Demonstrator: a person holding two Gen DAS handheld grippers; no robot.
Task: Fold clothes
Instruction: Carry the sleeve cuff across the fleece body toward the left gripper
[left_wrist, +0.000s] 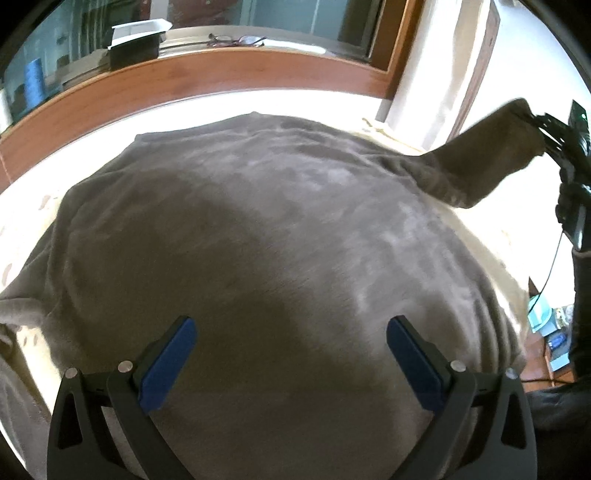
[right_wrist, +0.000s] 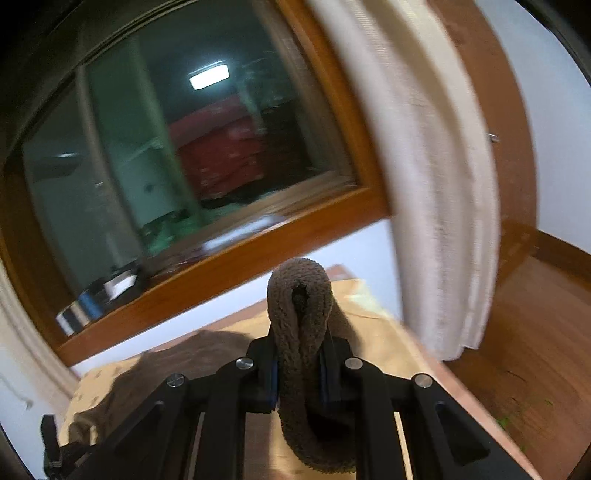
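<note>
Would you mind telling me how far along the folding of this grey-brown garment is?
Done: the garment lies spread flat on the bed. In hand: the right gripper has its jaws shut on the sleeve and holds it lifted off the bed; the left gripper hangs open above the body, holding nothing. Left: no fold shows yet, so the sleeve folds and body folds all remain.

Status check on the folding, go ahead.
Right claw shut on sweater sleeve, lifted. Left claw open above grey sweater. Nothing in the way.
</note>
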